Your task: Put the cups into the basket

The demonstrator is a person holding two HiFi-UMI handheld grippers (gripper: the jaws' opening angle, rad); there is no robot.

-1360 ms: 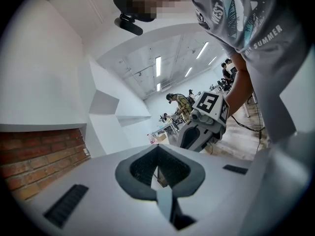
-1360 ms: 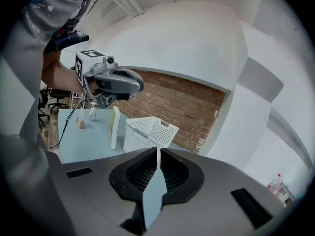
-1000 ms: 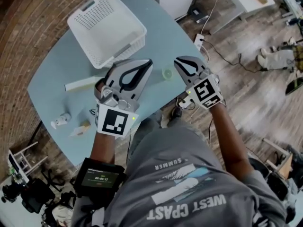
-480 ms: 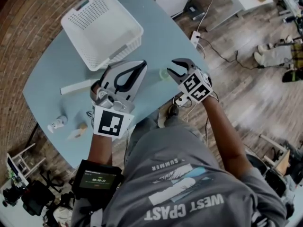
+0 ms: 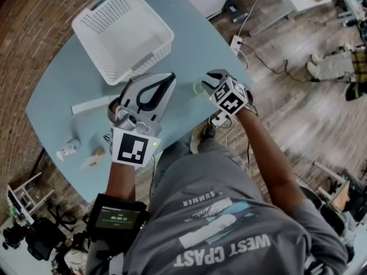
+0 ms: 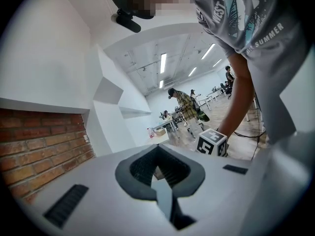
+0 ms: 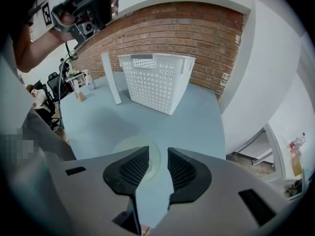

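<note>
A pale green cup (image 5: 199,88) stands on the blue table (image 5: 69,90) near its right edge. My right gripper (image 5: 206,83) points steeply down just right of it. In the right gripper view the cup (image 7: 129,150) shows from above, partly behind one pad and partly in the gap of my right gripper (image 7: 157,154). Its jaws have just opened and stand open, and the pads do not touch the cup. The white perforated basket (image 5: 123,30) sits at the table's far left. My left gripper (image 5: 170,79) hovers mid-table, shut and holding nothing, with its tips together.
A white flat bar (image 5: 94,103) lies left of the left gripper. Two small items, a white one (image 5: 67,149) and a tan one (image 5: 97,155), sit near the table's front left edge. Beyond the right edge, cables and a power strip (image 5: 239,46) lie on the wooden floor.
The right gripper has come down and tipped toward the cup, and its jaws went from shut to open. The left gripper has hardly moved.
</note>
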